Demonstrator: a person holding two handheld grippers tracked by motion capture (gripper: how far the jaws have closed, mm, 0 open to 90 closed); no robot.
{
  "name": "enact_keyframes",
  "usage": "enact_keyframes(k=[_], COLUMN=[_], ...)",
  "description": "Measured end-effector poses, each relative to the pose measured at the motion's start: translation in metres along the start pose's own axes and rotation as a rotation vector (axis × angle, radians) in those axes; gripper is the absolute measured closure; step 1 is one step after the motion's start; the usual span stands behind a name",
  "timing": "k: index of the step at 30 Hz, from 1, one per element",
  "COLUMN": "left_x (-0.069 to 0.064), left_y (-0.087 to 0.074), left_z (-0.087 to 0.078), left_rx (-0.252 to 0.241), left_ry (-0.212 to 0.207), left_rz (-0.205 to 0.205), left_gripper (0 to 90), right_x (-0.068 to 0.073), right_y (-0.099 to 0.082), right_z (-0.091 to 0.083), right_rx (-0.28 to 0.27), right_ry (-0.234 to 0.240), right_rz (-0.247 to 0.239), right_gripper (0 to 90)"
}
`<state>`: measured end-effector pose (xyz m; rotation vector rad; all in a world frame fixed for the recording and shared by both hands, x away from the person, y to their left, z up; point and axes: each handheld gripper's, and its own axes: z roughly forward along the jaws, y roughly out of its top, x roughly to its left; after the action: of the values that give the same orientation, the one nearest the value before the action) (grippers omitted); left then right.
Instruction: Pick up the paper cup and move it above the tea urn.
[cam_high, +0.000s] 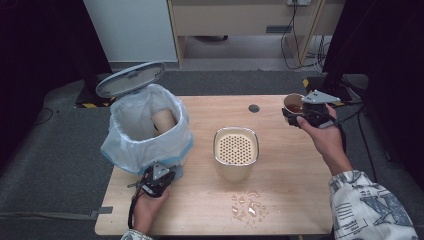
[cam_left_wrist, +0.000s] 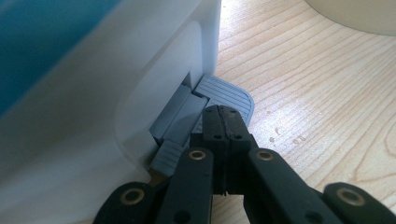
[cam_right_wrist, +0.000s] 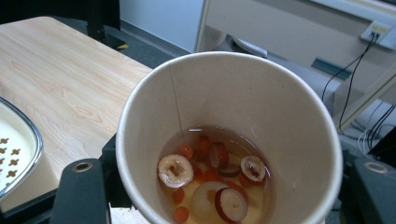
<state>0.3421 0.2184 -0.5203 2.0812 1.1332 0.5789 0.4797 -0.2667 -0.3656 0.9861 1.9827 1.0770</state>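
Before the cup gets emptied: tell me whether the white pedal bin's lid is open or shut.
Open. The grey oval lid stands tilted up behind the bag-lined white bin, while the shut left gripper presses its grey pedal.

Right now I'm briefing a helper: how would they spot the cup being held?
On the wooden table, look to its far right corner, beyond the perforated strainer container. There the right hand-held gripper grips a paper cup, the one holding liquid with red fruit slices.

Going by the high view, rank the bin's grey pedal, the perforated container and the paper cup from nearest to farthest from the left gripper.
From the left gripper:
1. Grey pedal, right at its shut jaws, at the bin's foot.
2. Perforated container, table centre.
3. Paper cup, far right, held in the right gripper.
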Motion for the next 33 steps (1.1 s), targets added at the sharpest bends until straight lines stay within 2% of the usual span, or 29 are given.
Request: enact_keyframes(k=[1,14,21,33], left_x=[0.0,0.0,0.0,0.0], left_y=[0.0,0.0,0.0,0.0], left_z=[0.0,0.0,0.0,0.0], left_rx=[0.0,0.0,0.0,0.0], left_ry=[0.0,0.0,0.0,0.0], left_rz=[0.0,0.0,0.0,0.001], left_gripper=[89.5,89.5,89.5,89.5], right_x=[0.0,0.0,0.005,0.009], right_y=[0.005,0.036,0.053,0.067], right_z=[0.0,-0.01,-0.011,-0.011], right_rx=[0.001,-0.042,-0.046,-0.05], right_ry=[-0.004,-0.008,-0.005,-0.001], right_rz=[-0.022,-0.103,-0.182,-0.214], right_gripper=[30.5,30.4,30.4,30.3])
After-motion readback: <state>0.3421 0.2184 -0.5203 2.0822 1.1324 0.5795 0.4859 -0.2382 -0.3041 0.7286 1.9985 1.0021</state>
